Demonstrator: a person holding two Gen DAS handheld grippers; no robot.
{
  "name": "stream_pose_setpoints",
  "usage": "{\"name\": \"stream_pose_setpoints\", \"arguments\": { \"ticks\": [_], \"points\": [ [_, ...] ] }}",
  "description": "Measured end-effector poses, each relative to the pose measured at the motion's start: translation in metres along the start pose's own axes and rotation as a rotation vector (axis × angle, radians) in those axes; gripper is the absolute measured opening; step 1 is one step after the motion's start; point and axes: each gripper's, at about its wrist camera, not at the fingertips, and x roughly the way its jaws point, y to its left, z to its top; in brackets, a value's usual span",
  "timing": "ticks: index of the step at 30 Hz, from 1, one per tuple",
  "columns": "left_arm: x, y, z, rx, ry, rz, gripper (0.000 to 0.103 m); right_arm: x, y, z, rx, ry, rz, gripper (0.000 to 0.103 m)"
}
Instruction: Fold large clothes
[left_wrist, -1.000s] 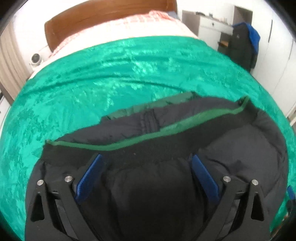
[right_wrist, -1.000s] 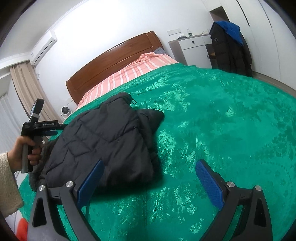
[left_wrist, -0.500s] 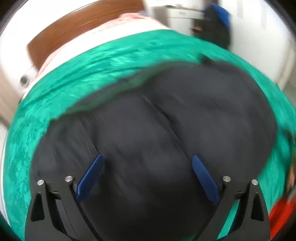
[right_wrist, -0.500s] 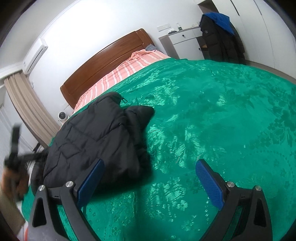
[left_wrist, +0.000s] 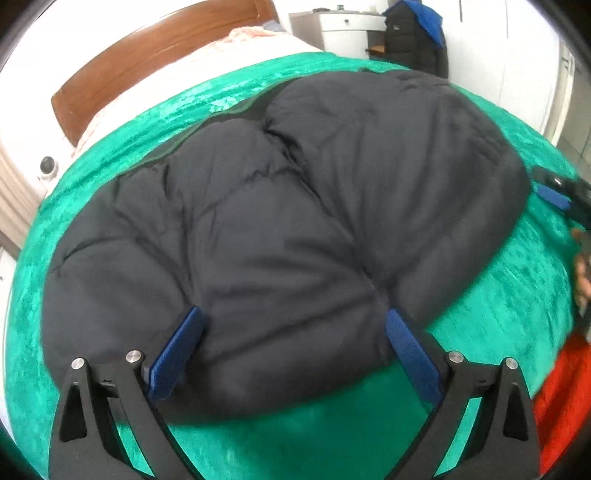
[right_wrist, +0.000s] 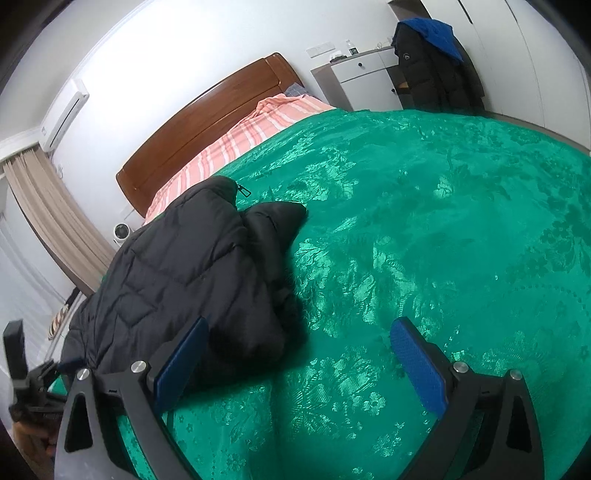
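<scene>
A black quilted jacket (left_wrist: 280, 229) is seen lying folded in a thick bundle on the green bedspread (right_wrist: 424, 229) of the bed, toward its left side in the right wrist view. The left gripper (left_wrist: 291, 343) is held above the near edge of the jacket with its blue-padded fingers (left_wrist: 173, 354) spread wide; nothing is clasped between them. The right gripper (right_wrist: 299, 362) is likewise held wide open, over bare bedspread just beside the jacket, its left finger (right_wrist: 181, 362) overlapping the jacket's edge in the picture. Whether that finger touches the fabric cannot be told. A wooden headboard (right_wrist: 207, 122) and a striped pink sheet (right_wrist: 251, 133) are seen beyond the bedspread.
</scene>
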Motion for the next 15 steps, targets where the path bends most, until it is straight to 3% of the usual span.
{"name": "stream_pose_setpoints", "arguments": {
  "ticks": [8,15],
  "points": [
    [-0.035,0.004,-0.042,-0.083,0.010,-0.065,0.099,0.004,0.001,0.000,0.002,0.014,0.013,0.098],
    [-0.057,0.028,-0.009,-0.186,-0.120,-0.180,0.099,-0.006,0.003,0.002,0.030,-0.021,0.130,0.098]
  ]
}}
